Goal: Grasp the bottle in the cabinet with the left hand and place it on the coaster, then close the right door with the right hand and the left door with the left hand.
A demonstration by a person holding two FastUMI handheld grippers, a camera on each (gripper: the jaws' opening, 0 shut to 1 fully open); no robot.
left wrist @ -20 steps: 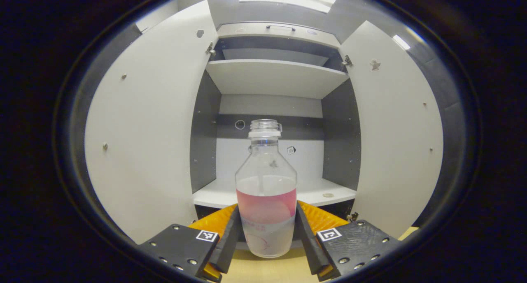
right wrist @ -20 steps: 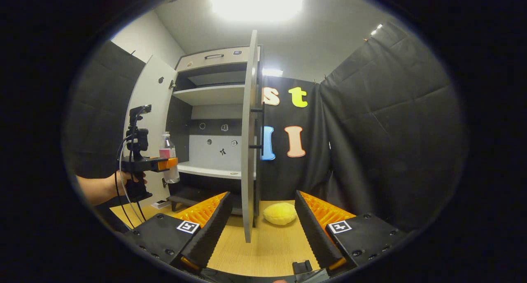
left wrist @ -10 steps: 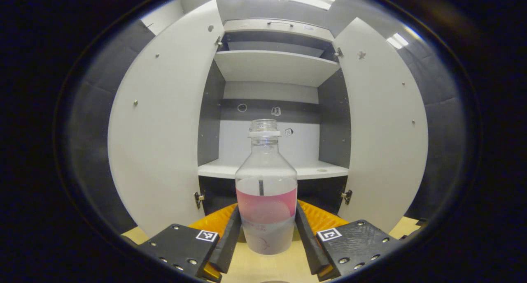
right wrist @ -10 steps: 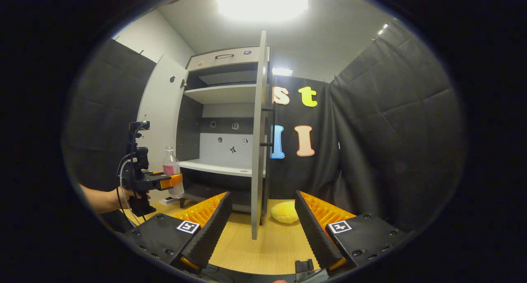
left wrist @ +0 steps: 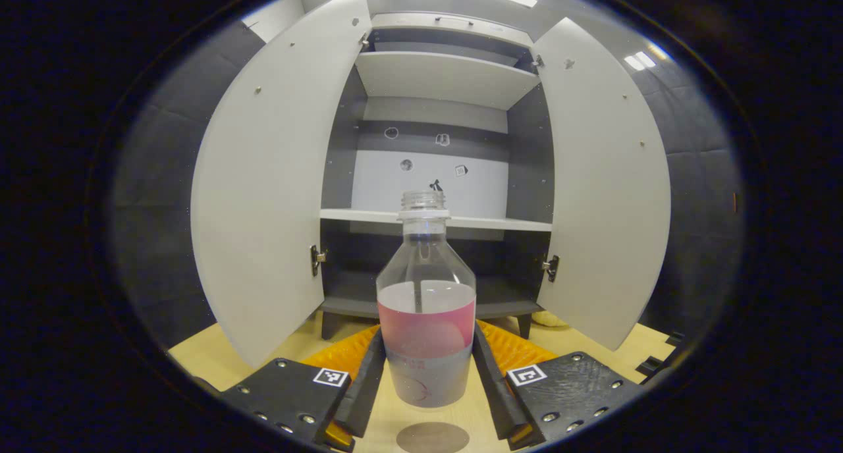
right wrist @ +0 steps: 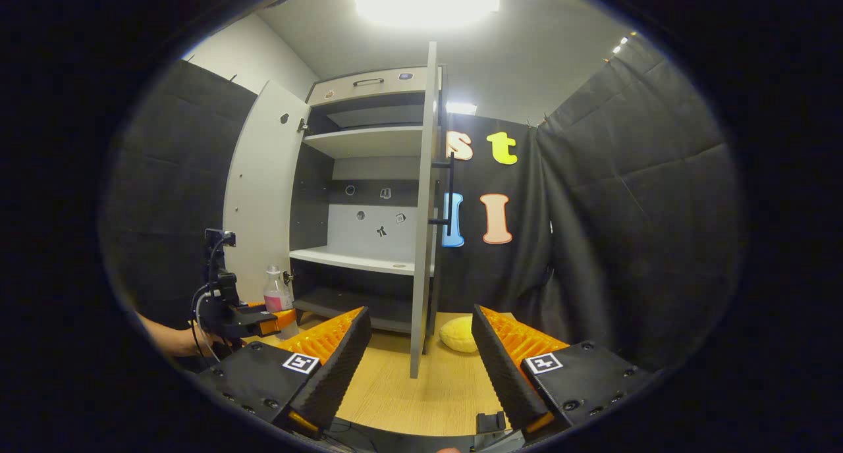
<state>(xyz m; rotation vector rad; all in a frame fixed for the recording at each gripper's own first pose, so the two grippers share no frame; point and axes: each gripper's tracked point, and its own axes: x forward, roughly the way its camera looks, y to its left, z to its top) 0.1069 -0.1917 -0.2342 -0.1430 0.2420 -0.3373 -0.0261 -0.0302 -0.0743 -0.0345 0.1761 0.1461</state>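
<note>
A clear bottle [left wrist: 426, 321] with a pink label and no cap stands upright between both pads of my left gripper [left wrist: 427, 374], which is shut on it. It hangs just above a round grey coaster [left wrist: 433, 438] on the wooden table. Behind it the cabinet [left wrist: 435, 176] stands with its left door [left wrist: 276, 176] and right door [left wrist: 602, 183] wide open. In the right gripper view my right gripper [right wrist: 415, 367] is open and holds nothing, facing the edge of the right door [right wrist: 425, 216]. At the left there, the left gripper [right wrist: 263, 320] carries the bottle [right wrist: 276, 300] low over the table.
A yellow sponge-like lump [right wrist: 458, 334] lies on the wooden table [right wrist: 421, 394] by the right door's foot. The right door has a black bar handle [right wrist: 449, 193] on its outer face. A person's forearm [right wrist: 168, 341] reaches in from the left.
The left gripper has drawn the bottle out of the cabinet and lowered it toward the table, so the coaster now shows beneath it. The right gripper shifted only slightly.
</note>
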